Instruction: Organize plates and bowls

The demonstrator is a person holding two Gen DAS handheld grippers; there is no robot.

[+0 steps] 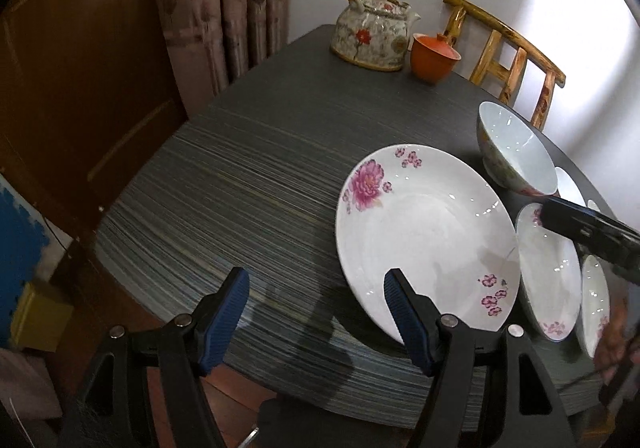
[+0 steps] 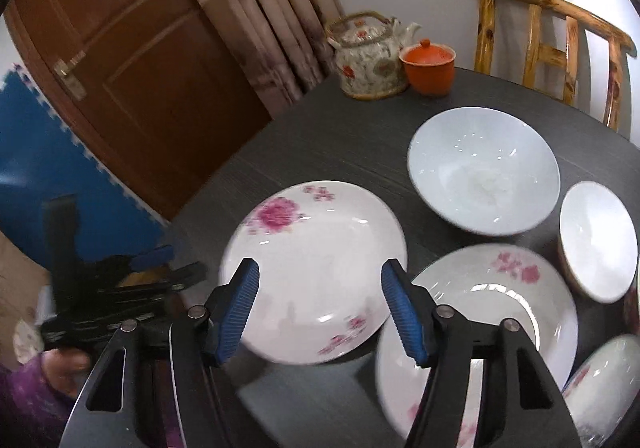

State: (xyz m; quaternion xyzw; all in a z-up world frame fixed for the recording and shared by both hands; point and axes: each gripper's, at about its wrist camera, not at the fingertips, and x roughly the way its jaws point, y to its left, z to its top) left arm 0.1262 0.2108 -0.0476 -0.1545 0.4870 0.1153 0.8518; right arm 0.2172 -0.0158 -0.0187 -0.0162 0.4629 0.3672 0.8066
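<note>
Both hand-held grippers are over the near edge of a dark striped worktop (image 1: 248, 176) and neither holds anything. The left hand-held gripper (image 1: 316, 318) has its jaws apart and empty; its right-side blue pad overlaps the near rim of the large flowered plate (image 1: 424, 232), which lies flat at centre right of the left view, though contact cannot be confirmed. The right hand-held gripper (image 2: 320, 312) has its jaws apart with no object clamped; in the right view the same large flowered plate (image 2: 316, 268) lies directly ahead, its near rim showing between the pads. Judgement: the right hand-held gripper is the better aligned, facing the plate squarely, whereas the left one comes at it from its left edge. To the right of this plate sit a second flowered plate (image 2: 492, 312), partly overlapped by it, a large pale-blue bowl (image 2: 484, 172) behind, a small white bowl (image 2: 598, 240) at the right margin, and a further flowered dish (image 2: 608, 380) at lower right. The crockery is crowded at the right; open worktop lies to the left and behind. A floral teapot (image 2: 368, 64) and an orange lidded cup (image 2: 428, 68) stand at the far edge, well apart from the plates. A wooden chair (image 2: 560, 52) stands beyond. Risk: a rim grasp could jostle the adjoining plate.
</note>
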